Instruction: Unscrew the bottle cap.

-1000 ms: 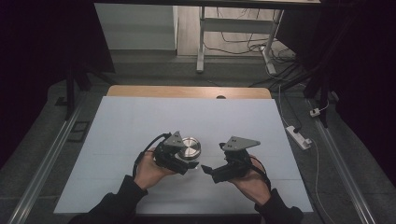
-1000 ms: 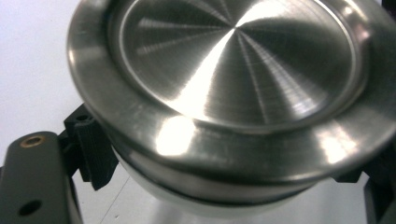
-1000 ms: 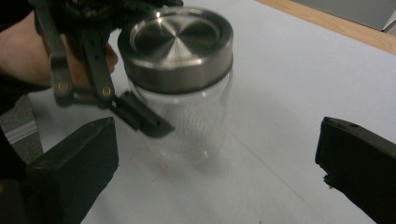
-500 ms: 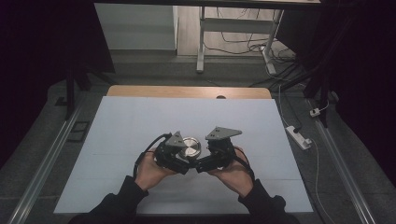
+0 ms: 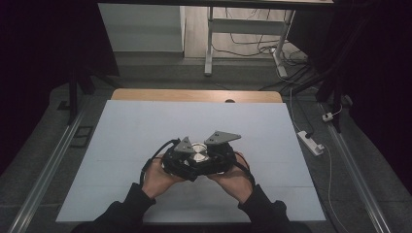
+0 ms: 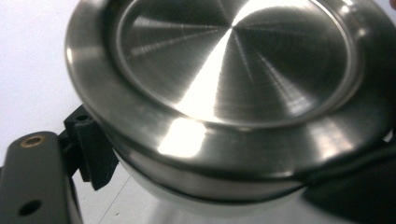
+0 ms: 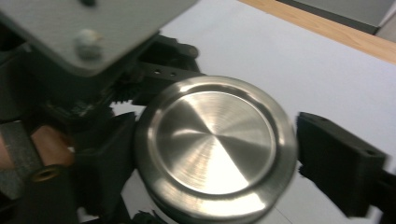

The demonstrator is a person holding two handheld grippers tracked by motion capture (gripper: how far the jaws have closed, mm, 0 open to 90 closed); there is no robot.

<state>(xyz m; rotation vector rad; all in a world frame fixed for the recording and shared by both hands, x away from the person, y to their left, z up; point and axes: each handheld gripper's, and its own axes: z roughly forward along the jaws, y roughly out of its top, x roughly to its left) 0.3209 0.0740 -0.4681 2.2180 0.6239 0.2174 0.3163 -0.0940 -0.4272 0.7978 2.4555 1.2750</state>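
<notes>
Nearest the person, 2 sleeved forearms come in from the table's near edge, and the hands meet just right of its middle. The left gripper (image 5: pixel 187 158) and the right gripper (image 5: pixel 216 155) are pressed close together there, with a round steel container (image 5: pixel 198 150) between them, lid side up.

In the left gripper view the steel container (image 6: pixel 233 93) sits hard against the camera, a ribbed black pad (image 6: pixel 95 149) touching its side below the rim — that gripper looks clamped on it. In the right gripper view the same container (image 7: pixel 215 149) lies centred between the right gripper's own jaws: 1 jaw is just beside its left flank, while the other stands off to the right with a strip of table showing in the gap. So those jaws are apart, not yet bearing on the metal.

The container's axis points up at the camera, so any grip must come across its round side wall — likely a handover.

Farther off, the pale table (image 5: pixel 145 126) runs bare to a wooden strip (image 5: pixel 194 95) at its far edge.
</notes>
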